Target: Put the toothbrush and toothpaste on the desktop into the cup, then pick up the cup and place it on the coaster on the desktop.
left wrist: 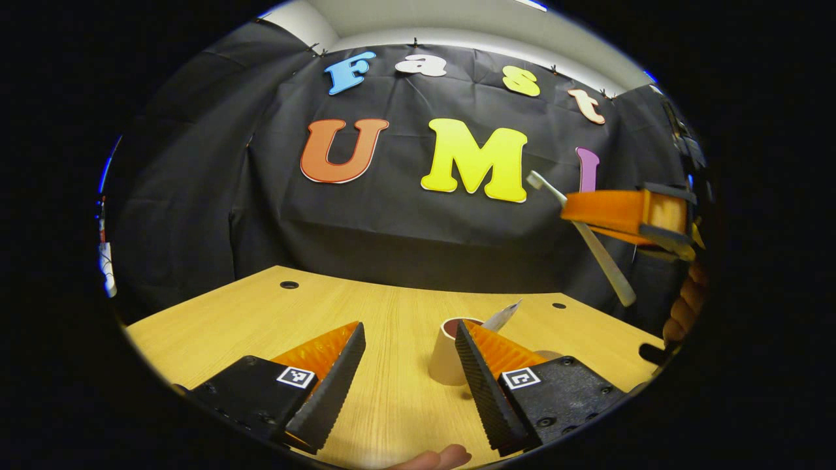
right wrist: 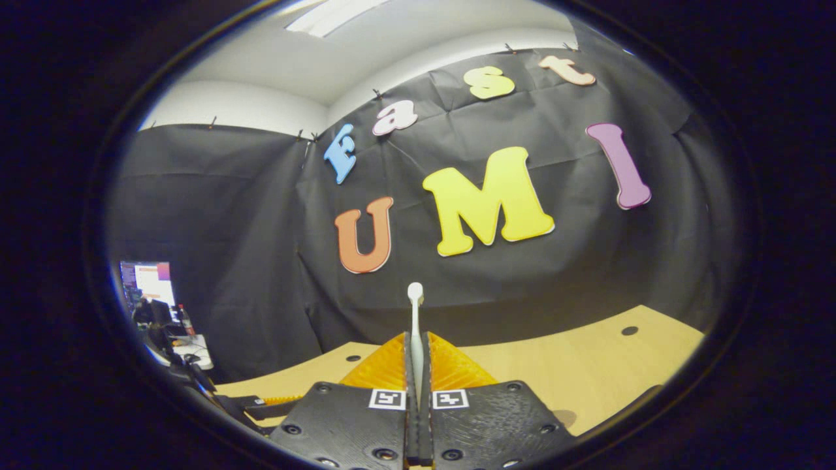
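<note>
Right gripper (right wrist: 418,365) clenches the toothbrush (right wrist: 415,313) high above the desktop (left wrist: 392,313), tilted ready to drop into the cup (left wrist: 447,359) holding the toothpaste (left wrist: 503,316), while the left gripper (left wrist: 408,372), released, hovers nearby.

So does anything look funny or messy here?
Nothing is spilled or broken. The cup stands upright on the desk with the toothpaste poking out. The toothbrush is up in the air, pinched in the right claw, not in the cup yet.
</note>
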Motion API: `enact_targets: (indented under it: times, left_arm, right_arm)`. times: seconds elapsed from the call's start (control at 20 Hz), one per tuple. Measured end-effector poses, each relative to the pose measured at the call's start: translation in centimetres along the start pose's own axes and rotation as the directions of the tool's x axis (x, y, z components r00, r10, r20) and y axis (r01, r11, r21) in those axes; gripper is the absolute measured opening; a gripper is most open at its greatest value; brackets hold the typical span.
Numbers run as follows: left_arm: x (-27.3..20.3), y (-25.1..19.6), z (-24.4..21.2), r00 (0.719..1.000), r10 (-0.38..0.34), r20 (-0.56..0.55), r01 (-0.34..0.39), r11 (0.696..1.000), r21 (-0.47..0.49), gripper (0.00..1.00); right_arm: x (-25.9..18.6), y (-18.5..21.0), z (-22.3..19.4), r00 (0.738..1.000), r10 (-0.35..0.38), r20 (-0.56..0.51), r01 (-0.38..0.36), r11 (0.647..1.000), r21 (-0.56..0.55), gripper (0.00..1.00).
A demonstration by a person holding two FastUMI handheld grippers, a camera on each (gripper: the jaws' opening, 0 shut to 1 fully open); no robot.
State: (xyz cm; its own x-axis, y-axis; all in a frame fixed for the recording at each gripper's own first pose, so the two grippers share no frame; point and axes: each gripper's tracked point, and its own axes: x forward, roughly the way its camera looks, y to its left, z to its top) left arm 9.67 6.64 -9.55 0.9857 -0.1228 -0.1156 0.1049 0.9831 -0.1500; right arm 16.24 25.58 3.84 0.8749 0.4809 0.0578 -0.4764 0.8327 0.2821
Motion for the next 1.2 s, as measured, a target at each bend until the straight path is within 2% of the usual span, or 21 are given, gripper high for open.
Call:
enact_targets:
  times: [0.1, 0.45, 0.5, 0.85, 1.2]
  left_arm:
    - [-0.3, -0.1, -0.7, 1.0, -0.02, -0.008, 0.02, 1.0, -0.007, 0.89]
    - [0.7, 0.6, -2.0, 0.999, -0.034, -0.027, 0.033, 0.999, -0.02, 0.89]
    - [1.1, 0.8, -2.2, 0.999, -0.036, -0.032, 0.035, 0.999, -0.022, 0.88]
    - [1.7, 0.3, -2.5, 0.998, -0.056, -0.033, 0.055, 0.998, -0.032, 0.89]
    - [1.6, 0.1, -3.0, 0.997, -0.064, -0.049, 0.063, 0.998, -0.031, 0.89]
  right_arm:
    - [3.0, 0.9, -0.2, 0.999, 0.034, -0.002, -0.034, 0.999, -0.001, 0.0]
    - [8.5, 0.1, -2.0, 1.0, 0.005, -0.006, -0.005, 1.0, 0.007, 0.02]
    - [8.8, -0.3, -2.1, 1.0, -0.012, -0.006, 0.012, 1.0, 0.007, 0.01]
    - [8.6, 0.1, -2.9, 1.0, 0.016, -0.002, -0.016, 1.0, 0.01, 0.02]
    - [8.8, 0.3, -3.9, 1.0, 0.008, -0.024, -0.008, 1.0, -0.002, 0.02]
